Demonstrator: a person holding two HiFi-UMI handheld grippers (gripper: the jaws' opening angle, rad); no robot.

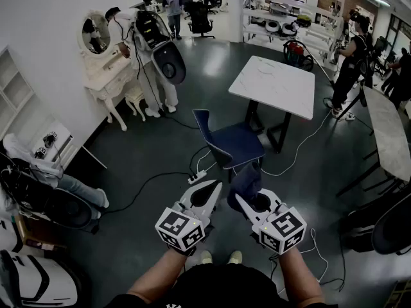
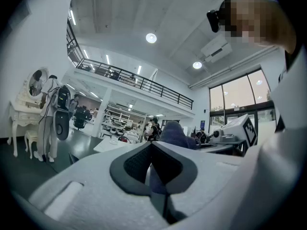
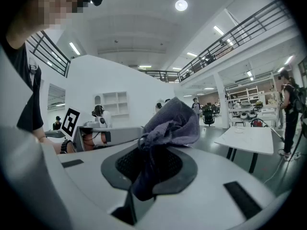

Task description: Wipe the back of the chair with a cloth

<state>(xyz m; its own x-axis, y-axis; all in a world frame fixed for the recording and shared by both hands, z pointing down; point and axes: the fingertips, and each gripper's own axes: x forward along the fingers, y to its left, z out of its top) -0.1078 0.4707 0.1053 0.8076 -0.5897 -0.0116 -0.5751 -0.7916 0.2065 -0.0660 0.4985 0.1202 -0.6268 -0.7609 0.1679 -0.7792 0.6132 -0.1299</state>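
Note:
A dark blue chair (image 1: pixel 231 144) stands on the grey floor ahead of me, its curved back (image 1: pixel 204 126) on the left side. My right gripper (image 1: pixel 244 201) is shut on a dark purple cloth (image 1: pixel 246 181), which bunches up above its jaws, a short way in front of the seat's near edge. In the right gripper view the cloth (image 3: pixel 169 124) spills over the shut jaws of the right gripper (image 3: pixel 144 146). My left gripper (image 1: pixel 211 187) is held beside it, jaws together and holding nothing. The left gripper view shows the left gripper (image 2: pixel 152 145) with the cloth (image 2: pixel 174 134) just beyond.
A white table (image 1: pixel 277 85) stands right behind the chair. A power strip (image 1: pixel 196 177) and cables lie on the floor by the chair's legs. A white vanity (image 1: pixel 106 69) with people is at far left. Another person (image 1: pixel 350 59) stands at far right beside a long table (image 1: pixel 388 133).

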